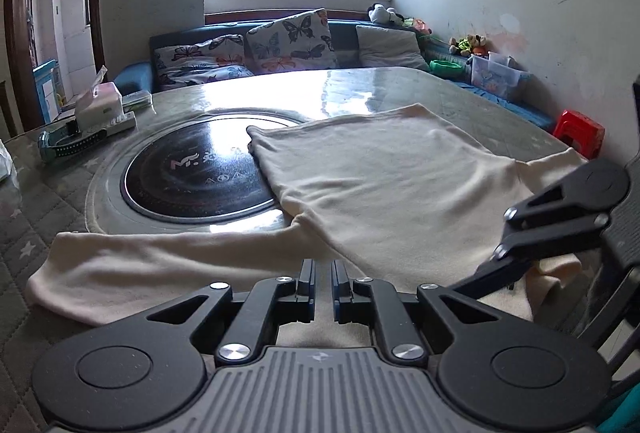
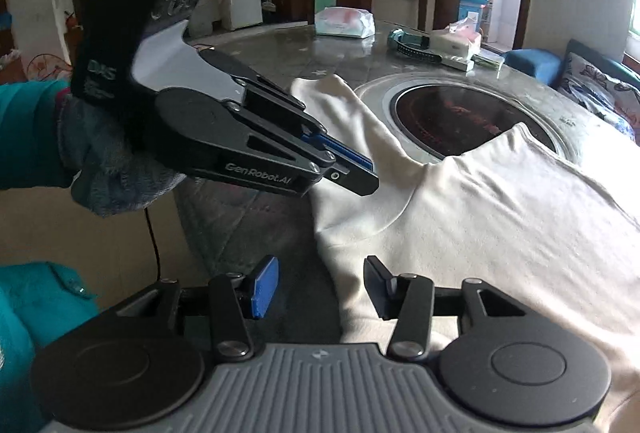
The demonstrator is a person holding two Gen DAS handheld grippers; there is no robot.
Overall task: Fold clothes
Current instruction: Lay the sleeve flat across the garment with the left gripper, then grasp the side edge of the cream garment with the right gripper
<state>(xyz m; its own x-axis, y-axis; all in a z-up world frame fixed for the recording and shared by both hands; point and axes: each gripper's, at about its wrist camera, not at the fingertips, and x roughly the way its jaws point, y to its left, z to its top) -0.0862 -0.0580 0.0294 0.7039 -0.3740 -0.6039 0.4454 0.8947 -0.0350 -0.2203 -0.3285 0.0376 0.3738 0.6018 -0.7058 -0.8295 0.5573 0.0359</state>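
A cream shirt (image 1: pixel 372 169) lies spread on the table (image 1: pixel 360 85), its sleeve beneath the nearly closed left tool (image 1: pixel 322 269).

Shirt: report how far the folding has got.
Done: the shirt lies spread flat on the table, one sleeve stretched sideways; no fold shows. In hand: nothing visibly gripped; the left gripper is shut, the right gripper open, both at the near edge. Left: every fold.
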